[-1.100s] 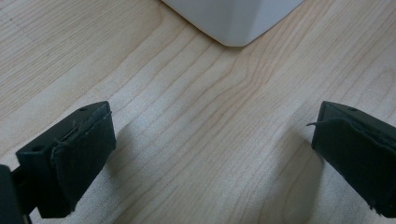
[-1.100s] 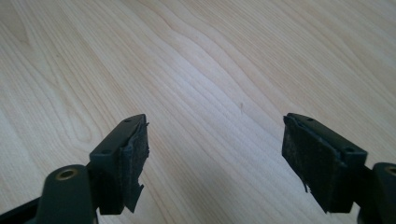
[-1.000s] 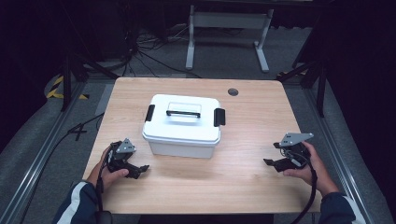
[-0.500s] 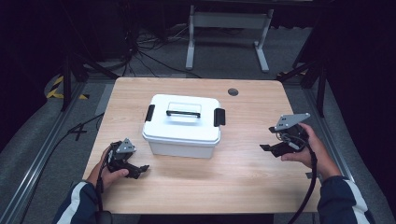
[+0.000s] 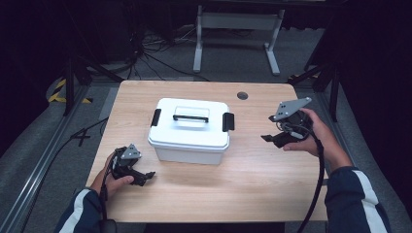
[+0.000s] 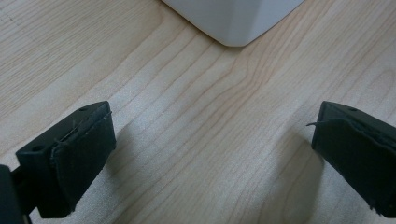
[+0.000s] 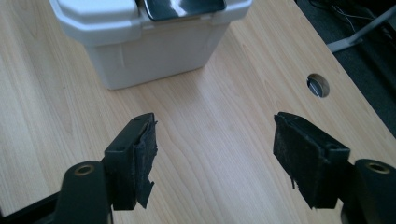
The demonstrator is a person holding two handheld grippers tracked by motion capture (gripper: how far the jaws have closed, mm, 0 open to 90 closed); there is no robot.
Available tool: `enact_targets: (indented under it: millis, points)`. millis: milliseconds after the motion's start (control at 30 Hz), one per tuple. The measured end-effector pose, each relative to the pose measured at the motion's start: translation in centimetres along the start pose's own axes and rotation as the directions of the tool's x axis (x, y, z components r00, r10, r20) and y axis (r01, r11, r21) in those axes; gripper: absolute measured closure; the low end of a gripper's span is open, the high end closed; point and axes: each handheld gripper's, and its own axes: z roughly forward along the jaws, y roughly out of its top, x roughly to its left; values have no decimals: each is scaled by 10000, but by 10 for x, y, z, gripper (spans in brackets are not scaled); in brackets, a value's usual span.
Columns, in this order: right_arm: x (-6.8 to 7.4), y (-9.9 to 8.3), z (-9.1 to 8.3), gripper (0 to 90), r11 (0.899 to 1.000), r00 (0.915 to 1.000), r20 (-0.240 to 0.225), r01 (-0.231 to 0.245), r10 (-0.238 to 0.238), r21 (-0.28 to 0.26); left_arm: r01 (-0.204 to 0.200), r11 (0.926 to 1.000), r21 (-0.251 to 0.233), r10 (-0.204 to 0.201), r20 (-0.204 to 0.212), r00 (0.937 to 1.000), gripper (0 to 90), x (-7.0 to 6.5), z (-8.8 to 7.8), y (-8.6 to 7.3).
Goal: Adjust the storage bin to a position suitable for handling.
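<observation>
A white lidded box point(image 5: 189, 128) with a black handle point(image 5: 190, 117) and a black latch point(image 5: 228, 121) on each end stands in the middle of the wooden table point(image 5: 272, 189). My left gripper point(image 5: 145, 178) rests low on the table at the box's near left corner point(image 6: 233, 18), open and empty. My right gripper point(image 5: 270, 140) hangs above the table to the right of the box, pointing at its latched end point(image 7: 184, 8). Its jaws have just been closing a little, still wide apart, with nothing between them point(image 7: 215, 154).
A round cable hole point(image 5: 242, 95) sits near the table's far edge, right of the box. Beyond the table are a white metal stand point(image 5: 235, 29) and cables on the grey floor. Bare tabletop runs along the near edge.
My right gripper has risen off the table and moved farther away along the right side. The left gripper and the box have not moved.
</observation>
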Motion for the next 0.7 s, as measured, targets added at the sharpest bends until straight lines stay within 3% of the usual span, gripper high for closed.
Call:
enact_targets:
  millis: [700]
  points:
    - [7, 71, 20, 342, 9908, 9904, -385, 1338, -1329, 220, -9, 10000, -7, 9, 7, 10000, 1, 0, 0, 0]
